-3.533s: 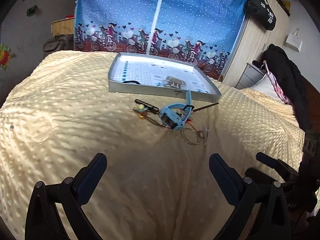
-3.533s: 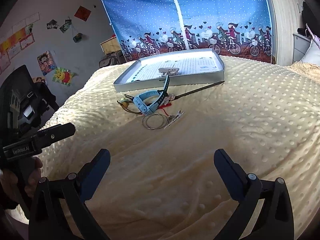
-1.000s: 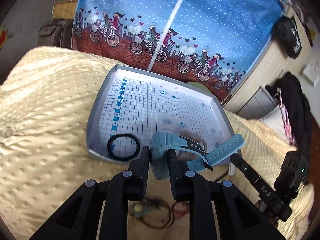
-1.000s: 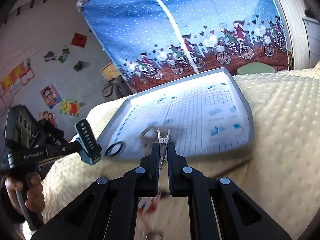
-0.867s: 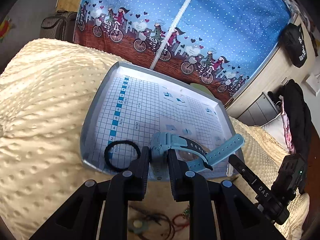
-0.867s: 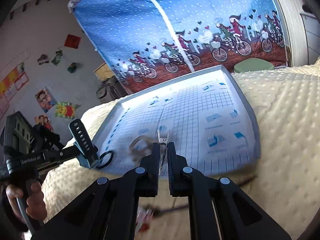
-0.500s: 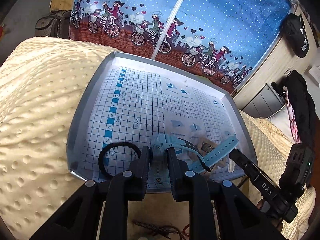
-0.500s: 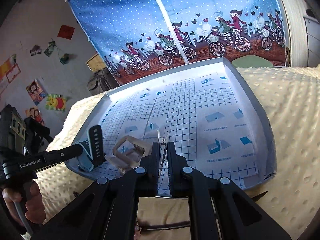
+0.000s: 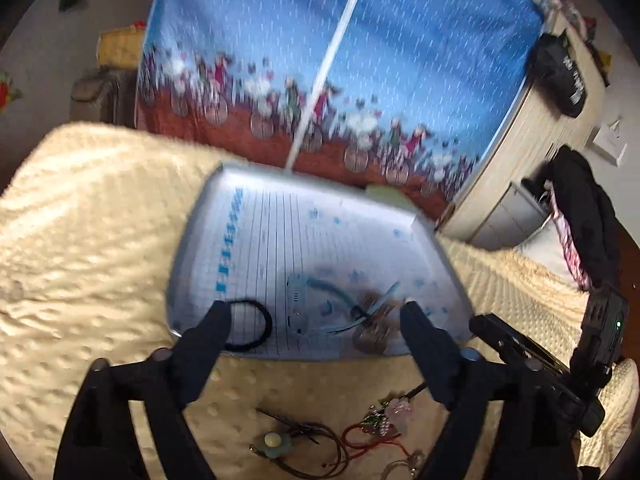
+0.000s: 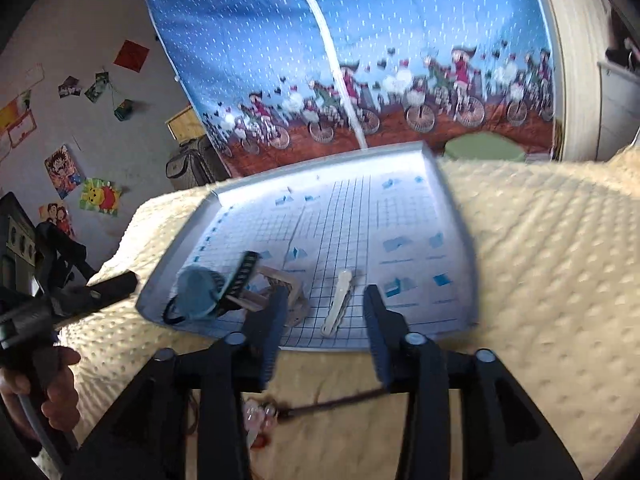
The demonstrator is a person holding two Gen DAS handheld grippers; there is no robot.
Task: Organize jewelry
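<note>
Both grippers spread wide, holding nothing: left gripper point(image 9: 314, 316), right gripper point(image 10: 325, 300). Blue watch point(image 10: 200, 292) lies in tray point(image 10: 448, 200) near its front-left corner, by black hair tie point(image 9: 250, 326); white clip point(image 10: 338, 304) at tray's front edge. Necklaces point(image 9: 304, 446) on blanket point(image 10: 540, 280) before tray.

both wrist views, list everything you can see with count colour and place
tray: 1, silver with grid liner, on the blanket
watch: 1, light blue, in tray, near left corner
hair tie: 1, black, in tray beside the watch
hair clip: 1, cream, in tray, lying flat
tan clip: 1, beige, in tray between watch and hair clip
loose jewelry: several pieces, red, brown and green, on blanket in front of tray
blanket: 1, cream, dotted, under everything
curtain: 1, blue with bicycle print, behind
left gripper: 1, black, open, empty
right gripper: 1, black, open, empty
hand: 1, on the left gripper's handle
</note>
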